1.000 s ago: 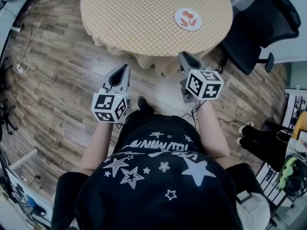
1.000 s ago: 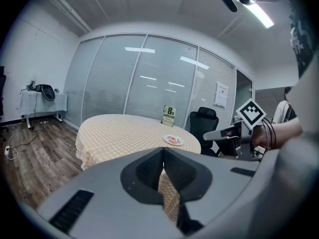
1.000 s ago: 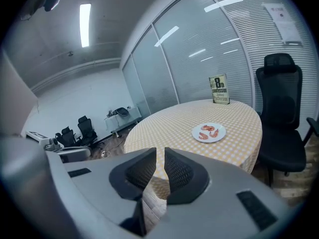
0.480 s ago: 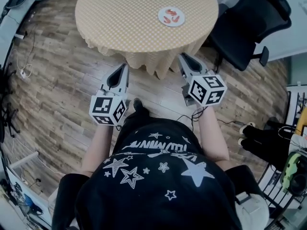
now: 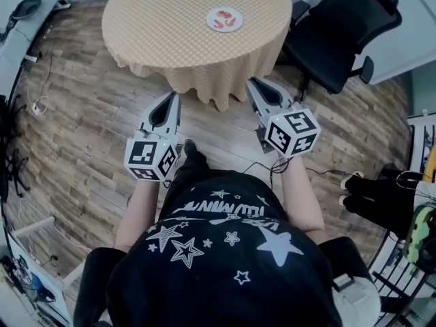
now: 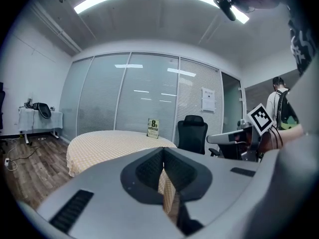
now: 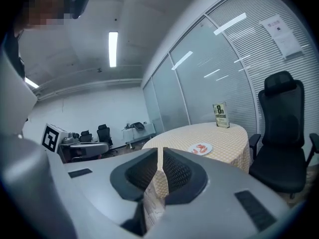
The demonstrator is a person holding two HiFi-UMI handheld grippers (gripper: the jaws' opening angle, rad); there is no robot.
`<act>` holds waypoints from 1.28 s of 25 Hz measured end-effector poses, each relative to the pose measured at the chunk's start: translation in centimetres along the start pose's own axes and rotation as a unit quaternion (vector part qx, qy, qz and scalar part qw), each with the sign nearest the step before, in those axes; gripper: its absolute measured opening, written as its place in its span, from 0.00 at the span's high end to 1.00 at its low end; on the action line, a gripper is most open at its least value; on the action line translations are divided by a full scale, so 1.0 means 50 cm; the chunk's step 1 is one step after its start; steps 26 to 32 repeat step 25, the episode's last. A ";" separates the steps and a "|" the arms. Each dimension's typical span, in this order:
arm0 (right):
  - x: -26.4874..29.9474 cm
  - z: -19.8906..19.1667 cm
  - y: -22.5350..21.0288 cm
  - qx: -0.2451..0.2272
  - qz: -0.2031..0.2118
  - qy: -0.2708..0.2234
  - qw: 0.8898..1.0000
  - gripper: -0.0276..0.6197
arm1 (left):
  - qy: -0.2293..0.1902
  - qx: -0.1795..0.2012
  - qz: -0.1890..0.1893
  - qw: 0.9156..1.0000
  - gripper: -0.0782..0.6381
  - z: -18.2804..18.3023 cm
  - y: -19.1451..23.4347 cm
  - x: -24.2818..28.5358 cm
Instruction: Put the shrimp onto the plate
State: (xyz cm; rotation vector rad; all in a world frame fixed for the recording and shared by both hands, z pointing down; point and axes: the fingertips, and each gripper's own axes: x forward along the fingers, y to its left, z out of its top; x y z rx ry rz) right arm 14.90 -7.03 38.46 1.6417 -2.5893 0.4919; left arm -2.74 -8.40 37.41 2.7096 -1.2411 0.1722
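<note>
A white plate (image 5: 225, 20) with orange-red shrimp (image 5: 223, 20) on it lies on the round table with a yellow checked cloth (image 5: 170, 26), toward its right side. In the right gripper view the plate (image 7: 201, 149) shows small, far past the jaws. My left gripper (image 5: 173, 97) and right gripper (image 5: 251, 82) are held over the wooden floor, short of the table's near edge. Each has its jaws pressed together with nothing between them. The left gripper (image 6: 163, 156) and the right gripper (image 7: 160, 156) both point toward the table.
A black office chair (image 5: 340, 33) stands right of the table. A small sign (image 6: 153, 128) stands on the far side of the tabletop. Cables (image 5: 30, 94) lie on the floor at left. Bags and shoes (image 5: 381, 196) crowd the right edge.
The table and plate have slid up and left in the head view and shrunk, so I am farther from the table. Both grippers stay shut and level.
</note>
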 end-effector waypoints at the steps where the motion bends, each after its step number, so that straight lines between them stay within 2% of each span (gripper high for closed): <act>1: -0.018 -0.002 0.002 -0.002 0.001 -0.001 1.000 0.88 | -0.001 0.001 0.000 1.000 0.88 -0.001 -0.015 -0.007; 6: -0.104 -0.025 0.013 -0.013 0.010 -0.001 1.000 0.89 | -0.007 0.003 0.002 1.000 0.88 -0.016 -0.088 -0.045; 17: -0.291 -0.064 0.034 -0.005 0.016 -0.010 1.000 0.90 | -0.003 -0.002 0.008 1.000 0.88 -0.058 -0.236 -0.145; 25: -0.351 -0.079 0.055 -0.009 0.031 -0.010 0.999 0.90 | -0.008 0.007 0.010 1.000 0.88 -0.058 -0.293 -0.190; 32: -0.351 -0.079 0.055 -0.009 0.031 -0.010 0.999 0.90 | -0.008 0.007 0.010 1.000 0.88 -0.058 -0.293 -0.190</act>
